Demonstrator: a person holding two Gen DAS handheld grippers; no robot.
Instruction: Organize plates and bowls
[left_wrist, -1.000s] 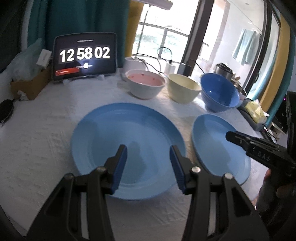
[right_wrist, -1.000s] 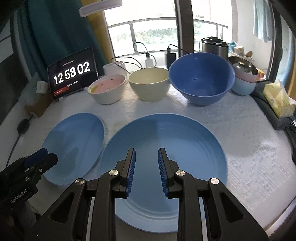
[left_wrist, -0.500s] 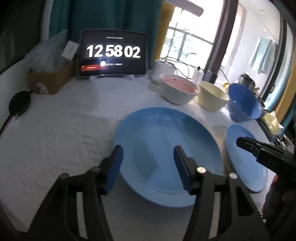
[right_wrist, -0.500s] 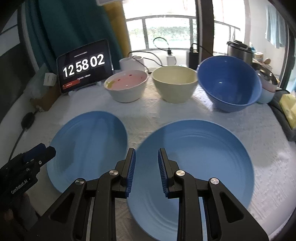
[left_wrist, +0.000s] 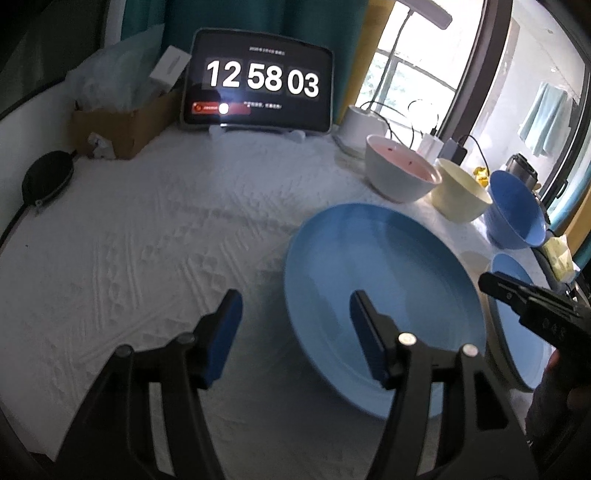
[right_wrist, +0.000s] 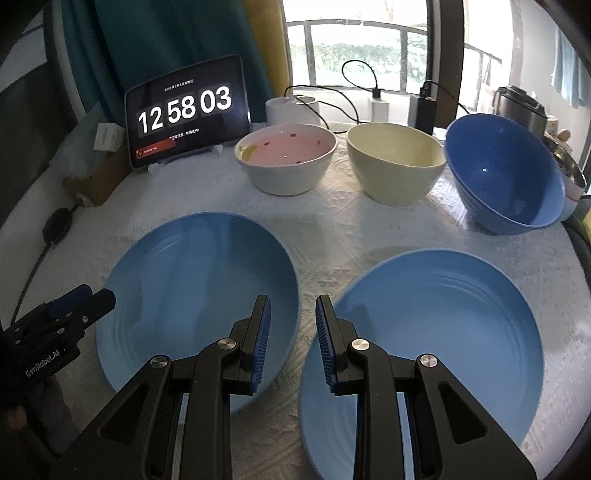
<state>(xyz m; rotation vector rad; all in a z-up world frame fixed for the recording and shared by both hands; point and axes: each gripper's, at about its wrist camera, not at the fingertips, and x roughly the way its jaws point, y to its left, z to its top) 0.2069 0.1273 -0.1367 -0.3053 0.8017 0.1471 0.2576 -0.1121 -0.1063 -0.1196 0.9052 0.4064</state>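
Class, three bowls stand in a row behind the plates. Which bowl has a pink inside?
The white bowl nearest the clock tablet: pink and speckled inside. The middle bowl is cream, and the far-right bowl is blue.

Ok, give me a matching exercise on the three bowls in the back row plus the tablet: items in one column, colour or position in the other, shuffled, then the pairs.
Items
1. pink-lined bowl
2. cream bowl
3. blue bowl
4. tablet clock

Descriptions
A. middle of the bowl row
B. right end of the bowl row, tipped toward the camera
C. propped upright at the back left, showing 12 58 03
D. white outside, spotted inside, left end of the row

Pairs: 1-D, 2-A, 3-B, 4-C
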